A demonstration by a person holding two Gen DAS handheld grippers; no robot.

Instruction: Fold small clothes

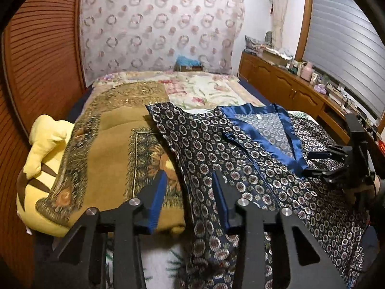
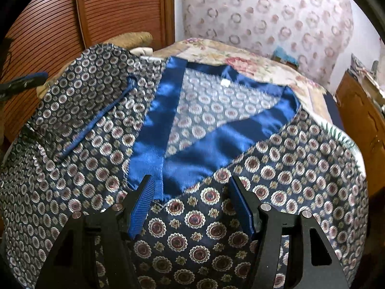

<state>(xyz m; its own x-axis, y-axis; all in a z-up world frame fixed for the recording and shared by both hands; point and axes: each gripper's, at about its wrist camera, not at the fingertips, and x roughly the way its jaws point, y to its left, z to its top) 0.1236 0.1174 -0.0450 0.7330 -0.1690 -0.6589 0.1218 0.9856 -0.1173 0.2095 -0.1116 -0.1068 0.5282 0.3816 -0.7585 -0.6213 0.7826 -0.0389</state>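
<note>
Our top [image 2: 101, 130] lies spread face-up on the bed [image 1: 207, 89], collar [image 2: 168, 110] toward twelve o'clock. Both tongs gape wide, holding nothing: left gripper [image 1: 190, 180] over the nine o'clock side edge, right gripper [image 2: 191, 187] just below the collar's point. We should pinch one layer at the hem, then fold evenly.

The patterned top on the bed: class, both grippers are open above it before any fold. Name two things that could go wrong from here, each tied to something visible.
1. The patterned top looks shiny and slippery, and its blue satin collar lies just ahead of the right gripper; a pinch there may slide off.
2. Its left side drapes over the mustard blanket, beside the left gripper, so a fold may turn out uneven, or the gripper may catch the blanket too.
</note>
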